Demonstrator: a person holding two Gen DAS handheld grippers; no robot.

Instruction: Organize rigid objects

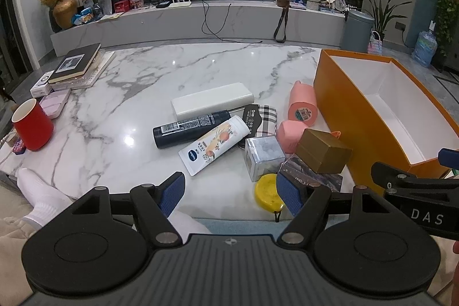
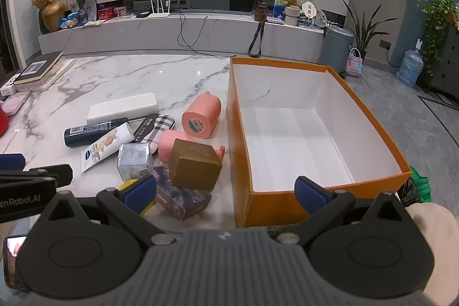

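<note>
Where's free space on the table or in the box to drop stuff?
Orange box is empty inside. Bare marble runs between the book stack and white case, and between red cup and black bottle. Crowded: the pile around the gold box.

Table [image 1: 200,62]: white marble w/ grey veining. Storage box [image 2: 243,177]: orange outside, white inside. Cup [image 1: 33,125]: red, white interior. Long case [image 1: 212,101]: white. Bottle [image 1: 183,131]: black w/ white label text. Tube [image 1: 215,144]: white w/ orange fruit print, blue logo. Pouch [image 1: 266,119]: beige/black/white plaid. Small box [image 1: 322,152]: gold. Cube [image 1: 264,157]: silver-grey. Disc [image 1: 268,191]: yellow. Two containers [image 1: 302,106]: pink. Gripper pads [image 1: 173,192]: blue.
</note>
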